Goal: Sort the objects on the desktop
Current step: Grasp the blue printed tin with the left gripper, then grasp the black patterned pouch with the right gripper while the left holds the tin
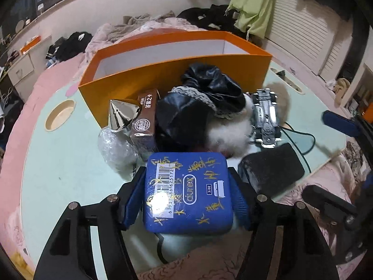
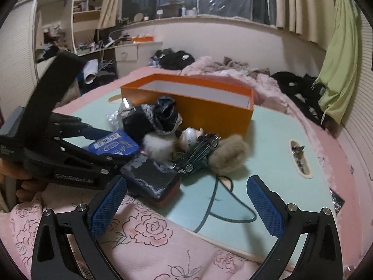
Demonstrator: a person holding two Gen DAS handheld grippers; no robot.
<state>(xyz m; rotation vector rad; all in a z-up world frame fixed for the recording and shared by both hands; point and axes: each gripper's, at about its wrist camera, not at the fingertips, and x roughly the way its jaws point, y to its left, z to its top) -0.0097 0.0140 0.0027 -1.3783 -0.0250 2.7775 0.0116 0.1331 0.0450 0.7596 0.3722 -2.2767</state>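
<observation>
- My left gripper [image 1: 187, 187] has its jaws clamped on the two sides of the blue tin [image 1: 188, 190], barcode and gold scribbles facing up, at the near edge of the tabletop [image 1: 60, 163]; from the right wrist view the tin [image 2: 114, 144] sits between the left gripper's blue pads.
- My right gripper [image 2: 186, 200] hangs over the near edge with its jaws wide apart and nothing between them, above the pink rose-print cloth [image 2: 144, 231].
- The orange box [image 1: 167, 70] stands open toward the far edge, its white inside showing.
- Heaped just in front of the box: a black leather-like bundle with lace trim [image 1: 198, 102], a white fluffy ball [image 1: 228, 130] touching it, a brown carton [image 1: 144, 116] leaning against the box wall, and a shiny silver cone [image 1: 122, 114] on top of a crinkled clear plastic wrap [image 1: 116, 149].
- Toward the right edge lie a toy car [image 2: 198, 154], undercarriage up in the left view, and a tan fluffy ball [image 2: 229, 154] beside it.
- A black block with an orange base [image 2: 151, 177] rests at the near edge, just right of the tin.
</observation>
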